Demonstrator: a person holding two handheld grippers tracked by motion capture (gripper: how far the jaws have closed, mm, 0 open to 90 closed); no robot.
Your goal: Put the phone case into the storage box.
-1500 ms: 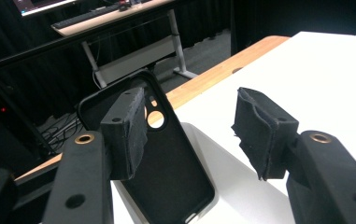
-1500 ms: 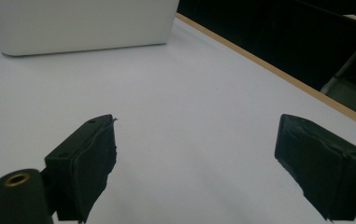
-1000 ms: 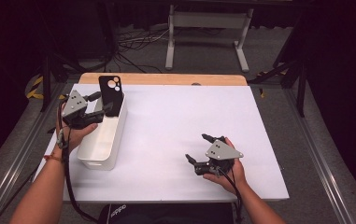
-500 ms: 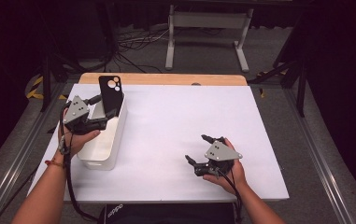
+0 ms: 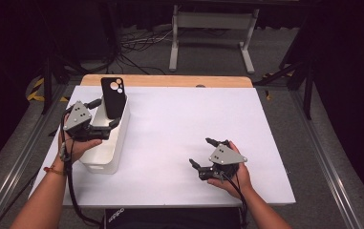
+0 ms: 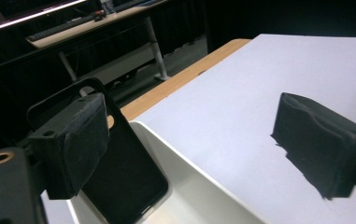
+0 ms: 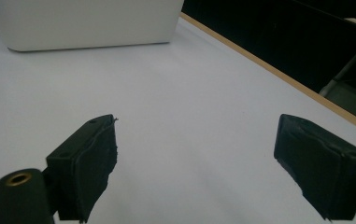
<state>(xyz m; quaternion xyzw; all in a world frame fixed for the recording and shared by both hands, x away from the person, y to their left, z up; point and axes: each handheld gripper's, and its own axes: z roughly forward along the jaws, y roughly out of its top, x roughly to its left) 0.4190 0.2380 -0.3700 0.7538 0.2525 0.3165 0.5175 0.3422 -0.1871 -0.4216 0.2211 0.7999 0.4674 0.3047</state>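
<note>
A black phone case (image 5: pixel 113 97) stands on end in the far end of a white bin (image 5: pixel 104 160), leaning on its wall, camera cut-outs up. My left gripper (image 5: pixel 105 113) hovers over the bin just near of the case. Its jaws have just been opening and now stand wide. In the left gripper view the case (image 6: pixel 124 182) sits close behind the left pad (image 6: pixel 73 144), well apart from the right pad (image 6: pixel 320 144). My right gripper (image 5: pixel 207 153) rests open low over the white table (image 5: pixel 179 119), nothing between its pads (image 7: pixel 87 158).
The bin stands along the table's left side; its outer wall (image 7: pixel 87 23) fills the top of the right gripper view. A wooden strip (image 5: pixel 170 80) edges the far side. Beyond it are a metal stand (image 5: pixel 210 21) and floor cables (image 5: pixel 136 40).
The left gripper's jaws have spread wider and the hand has slipped slightly toward the near side. The phone case stays standing in the bin. The right hand has not moved.
</note>
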